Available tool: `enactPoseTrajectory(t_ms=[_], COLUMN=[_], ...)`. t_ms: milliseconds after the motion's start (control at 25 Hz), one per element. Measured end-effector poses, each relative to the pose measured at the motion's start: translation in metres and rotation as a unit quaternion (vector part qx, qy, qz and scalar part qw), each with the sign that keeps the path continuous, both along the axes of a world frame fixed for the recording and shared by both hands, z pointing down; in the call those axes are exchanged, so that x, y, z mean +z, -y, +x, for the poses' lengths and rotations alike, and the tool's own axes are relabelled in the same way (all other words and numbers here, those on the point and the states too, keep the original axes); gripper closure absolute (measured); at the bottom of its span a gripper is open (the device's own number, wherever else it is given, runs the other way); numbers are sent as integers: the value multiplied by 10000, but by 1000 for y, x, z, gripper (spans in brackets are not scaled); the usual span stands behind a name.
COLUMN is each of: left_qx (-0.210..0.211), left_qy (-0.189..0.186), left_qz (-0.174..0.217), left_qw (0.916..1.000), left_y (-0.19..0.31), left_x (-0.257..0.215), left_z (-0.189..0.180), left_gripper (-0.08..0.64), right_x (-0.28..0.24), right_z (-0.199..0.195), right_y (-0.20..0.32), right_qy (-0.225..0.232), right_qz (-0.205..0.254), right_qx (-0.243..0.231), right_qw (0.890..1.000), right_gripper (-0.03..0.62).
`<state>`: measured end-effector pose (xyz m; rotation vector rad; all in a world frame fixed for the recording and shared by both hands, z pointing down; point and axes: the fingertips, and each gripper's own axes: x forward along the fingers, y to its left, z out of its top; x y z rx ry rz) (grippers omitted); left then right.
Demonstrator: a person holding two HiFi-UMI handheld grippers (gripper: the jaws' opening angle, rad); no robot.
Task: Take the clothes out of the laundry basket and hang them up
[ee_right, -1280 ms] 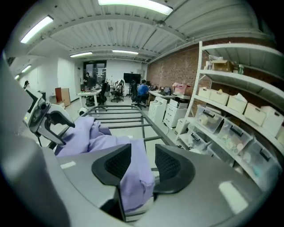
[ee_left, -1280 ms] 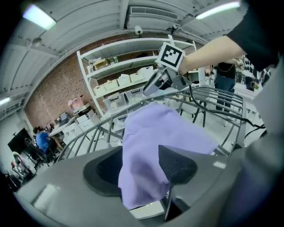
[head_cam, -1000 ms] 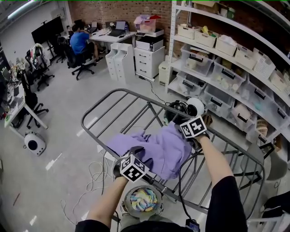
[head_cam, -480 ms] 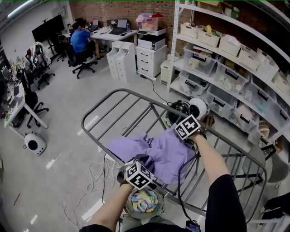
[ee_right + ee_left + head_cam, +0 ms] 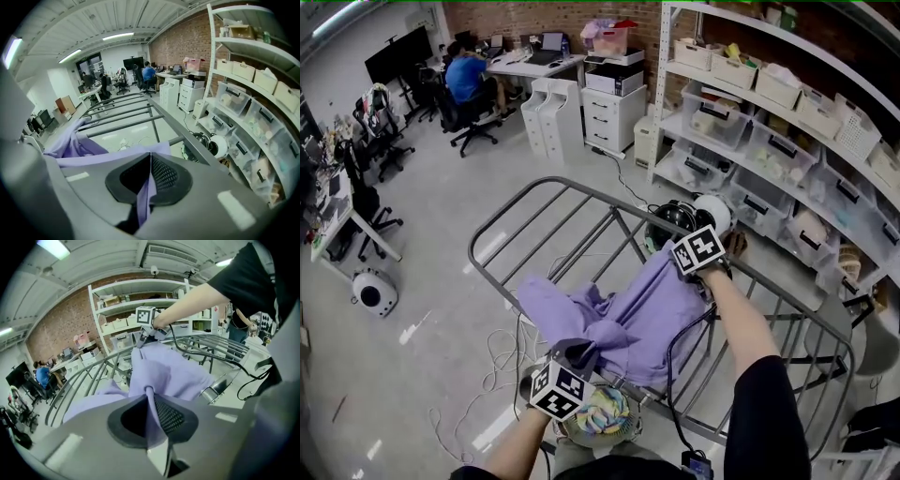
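Black, mesh-textured pads (image 5: 168,417) of the left gripper (image 5: 149,391) pinch a narrow fold of a lilac garment (image 5: 628,314). Its jaws have just been closing, and the cloth is squeezed into a thin ridge between them. The right gripper (image 5: 150,159), jaws all but together, clamps another edge of the same soft, matte fabric, with a thin strip hanging down through the slit. Each tool has a smooth grey shell and carries a cube of black-and-white square markers.

In the head view the garment stretches between the two grippers, the left low and near the person, the right higher at the far side. It drapes in loose creases over the round bars of a grey metal drying rack (image 5: 534,202) with curved corners. Under the rack's near edge, just beside the left gripper, stands a round laundry basket (image 5: 619,433) holding a bundle of pastel, multi-coloured cloth. A black cable (image 5: 673,375) loops beside the right arm.

Beyond, a pale glossy floor (image 5: 422,244) runs to white shelving (image 5: 750,141) stacked with translucent plastic bins. A red brick wall (image 5: 534,19) backs desks where a person in a blue top (image 5: 469,77) sits.
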<state>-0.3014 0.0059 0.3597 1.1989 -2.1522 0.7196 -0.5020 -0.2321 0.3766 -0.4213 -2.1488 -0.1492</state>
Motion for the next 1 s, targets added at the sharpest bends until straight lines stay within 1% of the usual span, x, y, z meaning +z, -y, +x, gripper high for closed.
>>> enactPoseTrajectory(t_ms=[120,280,400,480,600,680,840,1000], left_qx=[-116,-236,-273,-320,-457,-467,-402,-420], left_qy=[86,143,188,132,-88,-267,-702,-1120], left_qz=[-85,-161,-180,-170,-16,115,307,617], left_qw=[9999,9995,9993,9993,9989,9985,9963,9909], left_y=[0,-14,-26,-31,-37,-38,-39,-36], left_x=[1,-1,-5,-4,-5,-5,4,14], left_z=[4,14,23,30,44,57,84,102], left_gripper=[514,512,512,514,536,545,552,552], right_x=[0,1,1,2,6,6,0,-19], right_z=[-1,8,10,10,11,11,10,15], right_y=[-5,-15,-11,-7,-4,-3,-2,3], right_qy=[73,52,129,150,179,235,393,776], right_qz=[85,114,171,276,530,628,639,554], right_qx=[32,-110,26,141,228,275,408,688], right_qw=[9999,9999,9998,9994,9982,9974,9964,9931], right_gripper=[580,580,580,578,578,578,560,529])
